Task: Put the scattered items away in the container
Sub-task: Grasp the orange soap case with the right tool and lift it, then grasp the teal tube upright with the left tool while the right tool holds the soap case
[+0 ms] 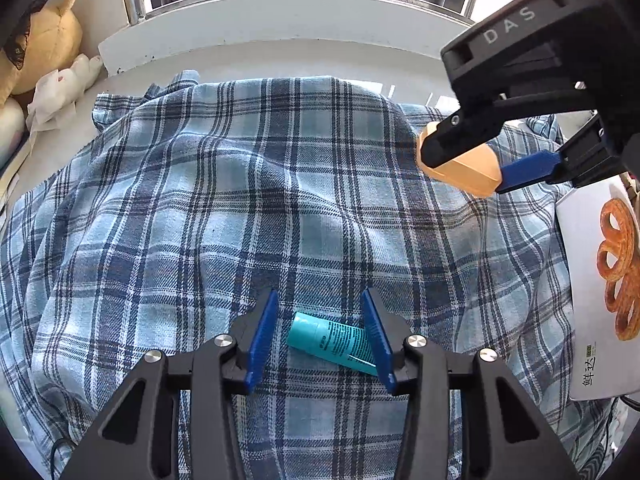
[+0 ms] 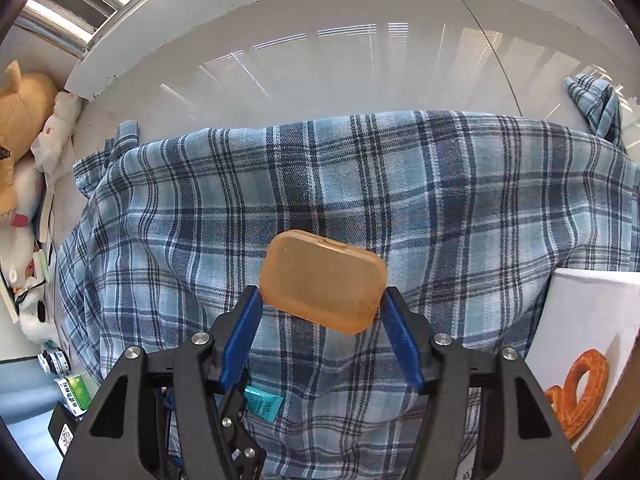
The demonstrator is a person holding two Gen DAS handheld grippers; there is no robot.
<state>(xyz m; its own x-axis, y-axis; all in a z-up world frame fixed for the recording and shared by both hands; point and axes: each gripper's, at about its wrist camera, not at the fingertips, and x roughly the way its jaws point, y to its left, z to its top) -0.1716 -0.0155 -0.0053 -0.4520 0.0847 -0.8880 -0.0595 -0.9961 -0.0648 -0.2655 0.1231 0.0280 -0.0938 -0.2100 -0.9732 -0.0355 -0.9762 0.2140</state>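
Observation:
A teal tube [image 1: 334,342] lies on the blue plaid cloth [image 1: 240,200], between the blue fingers of my left gripper [image 1: 322,304], which is open around it. The tube's end also shows in the right wrist view [image 2: 262,404]. My right gripper [image 2: 320,300] is shut on an orange-tan rounded case [image 2: 322,280] and holds it above the cloth. The same case [image 1: 464,168] and right gripper [image 1: 480,160] show in the left wrist view at the upper right. The white box [image 1: 592,280] with a pretzel picture stands at the right edge, also seen in the right wrist view [image 2: 588,312].
A white sill [image 1: 280,44] and window bars run along the back. Plush toys [image 1: 44,40] sit at the far left. Small items, including a green box [image 2: 76,392], lie off the cloth's left edge. A fold of plaid cloth [image 2: 596,100] rises at the back right.

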